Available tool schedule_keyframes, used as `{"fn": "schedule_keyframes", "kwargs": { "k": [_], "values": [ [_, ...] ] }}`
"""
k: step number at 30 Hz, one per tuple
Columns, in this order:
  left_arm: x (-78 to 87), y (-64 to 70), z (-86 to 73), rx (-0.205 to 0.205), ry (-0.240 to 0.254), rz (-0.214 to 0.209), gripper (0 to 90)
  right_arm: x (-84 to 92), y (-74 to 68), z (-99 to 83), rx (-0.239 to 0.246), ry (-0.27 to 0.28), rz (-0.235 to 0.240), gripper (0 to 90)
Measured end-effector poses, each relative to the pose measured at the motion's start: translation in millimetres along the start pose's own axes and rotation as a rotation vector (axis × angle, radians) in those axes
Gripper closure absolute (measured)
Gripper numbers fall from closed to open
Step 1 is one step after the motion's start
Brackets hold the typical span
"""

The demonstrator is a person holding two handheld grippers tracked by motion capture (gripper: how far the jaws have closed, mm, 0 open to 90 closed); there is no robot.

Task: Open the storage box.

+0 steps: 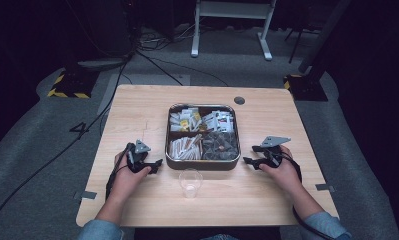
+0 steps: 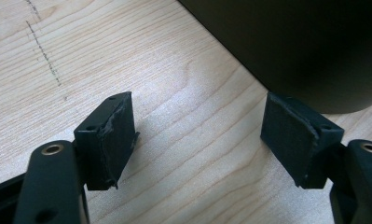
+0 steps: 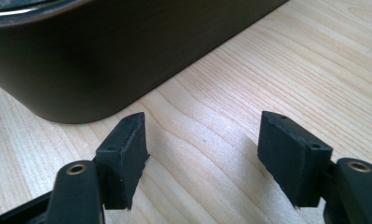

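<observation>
With both the left gripper (image 1: 157, 165) and right gripper (image 1: 249, 161) held wide open and empty beside the centre-frame tray (image 1: 202, 164), the light plastic cup (image 1: 190, 183) below it could be toppled by a careless reach.

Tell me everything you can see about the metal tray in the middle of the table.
The metal tray is a shiny, square tin with rounded corners and low walls, sitting flat at the middle of the wooden table. Dividers split it into four compartments: white and yellow packets fill the two far ones, pale sticks the near left, dark packets the near right. A clear plastic cup stands just in front of it, apart. Both gripper views show its dark side wall close by; neither gripper touches it.
</observation>
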State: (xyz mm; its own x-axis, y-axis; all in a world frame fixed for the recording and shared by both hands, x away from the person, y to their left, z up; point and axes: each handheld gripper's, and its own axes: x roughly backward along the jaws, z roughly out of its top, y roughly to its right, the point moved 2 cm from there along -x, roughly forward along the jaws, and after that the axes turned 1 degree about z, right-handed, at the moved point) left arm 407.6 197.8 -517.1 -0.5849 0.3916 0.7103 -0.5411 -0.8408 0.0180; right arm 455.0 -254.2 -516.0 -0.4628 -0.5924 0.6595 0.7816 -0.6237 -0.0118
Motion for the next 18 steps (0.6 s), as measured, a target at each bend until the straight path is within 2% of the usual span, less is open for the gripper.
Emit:
{"fn": "schedule_keyframes", "kwargs": {
  "k": [7,13,16,18],
  "values": [
    [0.0,-0.8,0.0,-0.005,0.001,-0.004,26.4,0.9,-0.4,-0.7,-0.013,0.001,-0.009,33.2],
    [1.1,-6.4,-0.7,-0.041,0.000,-0.038,26.5,1.7,1.1,-0.7,-0.035,0.008,-0.010,36.5],
    [1.4,-11.2,-0.5,-0.059,-0.004,-0.052,26.7,2.4,4.4,4.4,-0.049,-0.011,0.006,41.2],
    [1.8,-14.7,-0.7,-0.074,-0.002,-0.059,26.9,4.6,5.9,8.6,-0.036,-0.029,0.019,44.2]
  ]
}}
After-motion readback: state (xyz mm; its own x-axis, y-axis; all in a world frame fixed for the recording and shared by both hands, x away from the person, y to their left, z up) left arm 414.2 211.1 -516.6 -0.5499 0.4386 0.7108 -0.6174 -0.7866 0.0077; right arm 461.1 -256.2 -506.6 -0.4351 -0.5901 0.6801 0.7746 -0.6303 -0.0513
